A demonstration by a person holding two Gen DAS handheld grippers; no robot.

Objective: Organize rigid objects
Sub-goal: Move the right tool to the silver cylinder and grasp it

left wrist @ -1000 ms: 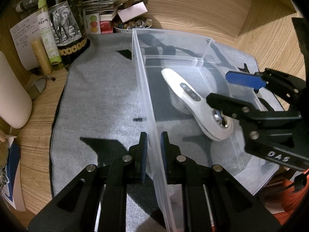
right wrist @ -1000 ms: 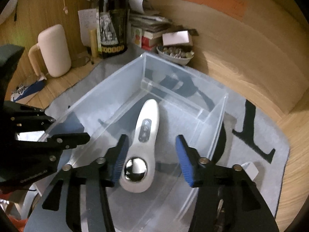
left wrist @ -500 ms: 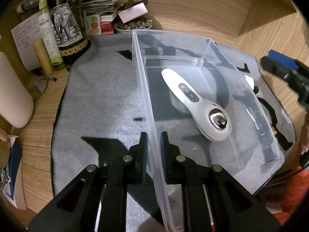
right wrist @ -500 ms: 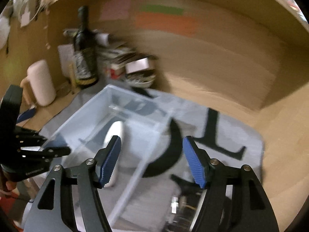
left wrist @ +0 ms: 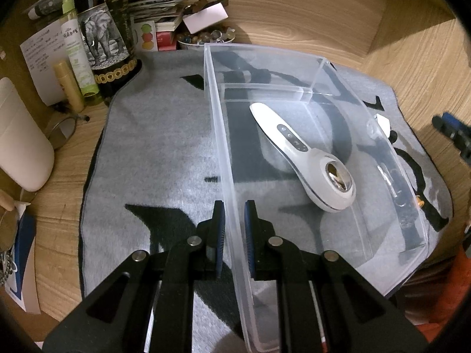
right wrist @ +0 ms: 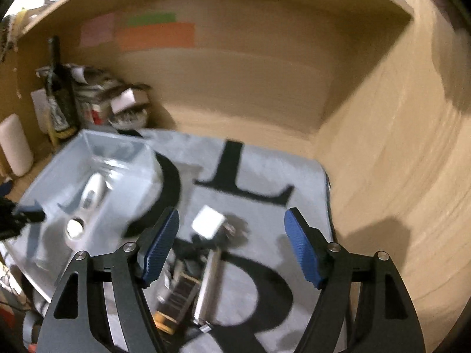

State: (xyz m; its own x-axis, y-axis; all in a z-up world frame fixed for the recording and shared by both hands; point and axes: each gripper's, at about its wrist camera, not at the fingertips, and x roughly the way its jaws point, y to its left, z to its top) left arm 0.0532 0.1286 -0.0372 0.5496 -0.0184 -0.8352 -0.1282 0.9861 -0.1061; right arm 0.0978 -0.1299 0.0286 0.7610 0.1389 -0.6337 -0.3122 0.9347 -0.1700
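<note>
Blur smears the small items (right wrist: 203, 270) below your right tongs (right wrist: 232, 247), jaws just spreading empty, while your left tongs (left wrist: 234, 223) clamp the bin wall (left wrist: 226, 176).

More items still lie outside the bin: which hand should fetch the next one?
Right. The right gripper is open over the white block on the mat; the left gripper is clamped on the clear bin wall.

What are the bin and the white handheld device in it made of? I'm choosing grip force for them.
The bin looks like thin clear plastic, glossy: the mat's pattern shows through its walls. The white handheld device seems to be smooth hard plastic with a satin sheen; its round head insert mirrors light, so probably polished metal.
</note>
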